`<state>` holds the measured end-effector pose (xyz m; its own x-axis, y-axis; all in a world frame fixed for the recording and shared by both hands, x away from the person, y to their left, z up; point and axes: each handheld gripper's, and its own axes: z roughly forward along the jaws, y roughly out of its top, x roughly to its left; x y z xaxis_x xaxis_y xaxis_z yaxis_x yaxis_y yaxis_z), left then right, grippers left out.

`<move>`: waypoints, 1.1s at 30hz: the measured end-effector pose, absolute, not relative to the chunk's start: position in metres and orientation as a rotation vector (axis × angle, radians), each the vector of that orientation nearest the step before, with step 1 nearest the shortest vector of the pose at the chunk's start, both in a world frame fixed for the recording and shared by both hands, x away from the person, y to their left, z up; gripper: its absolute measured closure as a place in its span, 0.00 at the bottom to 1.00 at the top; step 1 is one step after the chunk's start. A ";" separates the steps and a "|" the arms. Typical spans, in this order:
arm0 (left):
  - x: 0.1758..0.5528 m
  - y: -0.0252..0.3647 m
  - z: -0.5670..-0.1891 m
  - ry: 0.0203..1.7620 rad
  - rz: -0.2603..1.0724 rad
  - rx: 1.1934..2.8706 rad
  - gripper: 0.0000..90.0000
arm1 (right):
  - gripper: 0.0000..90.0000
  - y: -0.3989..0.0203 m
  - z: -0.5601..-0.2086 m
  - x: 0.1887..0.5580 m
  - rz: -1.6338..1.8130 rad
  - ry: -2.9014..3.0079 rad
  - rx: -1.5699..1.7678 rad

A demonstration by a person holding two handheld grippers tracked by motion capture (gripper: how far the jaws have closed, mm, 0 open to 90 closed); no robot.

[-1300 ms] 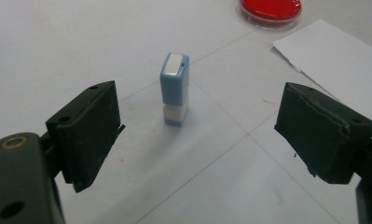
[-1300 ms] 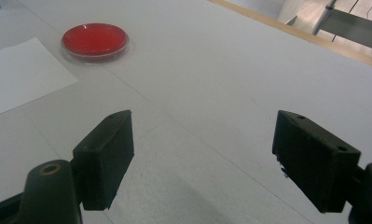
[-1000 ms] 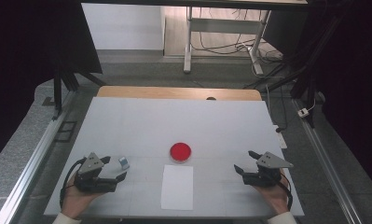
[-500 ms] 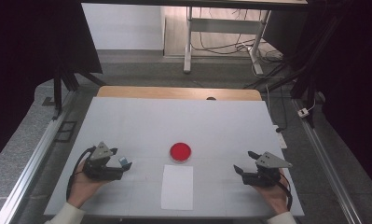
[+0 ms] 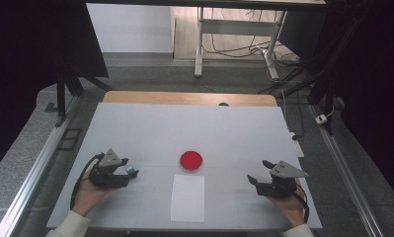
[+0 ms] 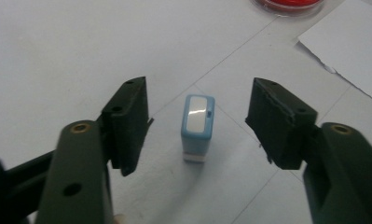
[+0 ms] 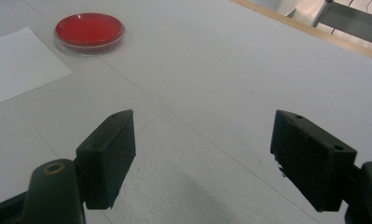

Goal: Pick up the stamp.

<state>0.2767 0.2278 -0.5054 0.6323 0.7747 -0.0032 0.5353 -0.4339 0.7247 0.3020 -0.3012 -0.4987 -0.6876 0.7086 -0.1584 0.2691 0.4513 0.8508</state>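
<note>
A: What's on the table, going left to right?

B: I'm using the red dish near the middle as my landmark. Far left of the dish, a person's left hand holds the left gripper, pointing twd the dish. Betw its jaws stands a small blue stamp, upright on the table.

A: Is the stamp gripped?

B: No. In the left gripper view, the left gripper has its jaws abt half open, one each side of the blue stamp, w/ a gap of bare table on both sides. Pads aren't touching it. The jaws have just been closing in on it. The stamp has a light blue body, a white panel on top and a white base.

A: And nearer the dish?

B: Just below the dish, twd the person, lies a white sheet of paper, flat, close to the dish but not touching as far as I can tell. From the left gripper view the red dish sits at the top edge, w/ the sheet of paper at its right.

A: Right of the dish?

B: Well right of it, the right hand holds the right gripper, also aimed twd the dish. In the right gripper view, the right gripper has jaws wide apart over bare table. The red dish is at upper left there, the sheet of paper beside it.
</note>
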 end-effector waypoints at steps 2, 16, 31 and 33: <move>0.277 0.228 -0.507 1.016 0.434 2.152 0.48 | 0.24 -0.301 -0.499 0.302 1.171 2.201 0.818; 0.278 0.229 -0.513 1.004 0.427 2.157 0.66 | 0.24 -0.301 -0.499 0.302 1.168 2.202 0.819; 0.277 0.229 -0.514 0.977 0.431 2.164 0.82 | 0.24 -0.302 -0.499 0.301 1.168 2.200 0.814; 0.277 0.229 -0.514 0.975 0.429 2.163 0.82 | 0.24 -0.302 -0.499 0.301 1.165 2.200 0.814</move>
<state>0.2772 0.2287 -0.5136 0.6596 0.7516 0.0087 0.5141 -0.4596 0.7242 0.3010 -0.3020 -0.4987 -0.6859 0.7096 -0.1612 0.2654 0.4502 0.8525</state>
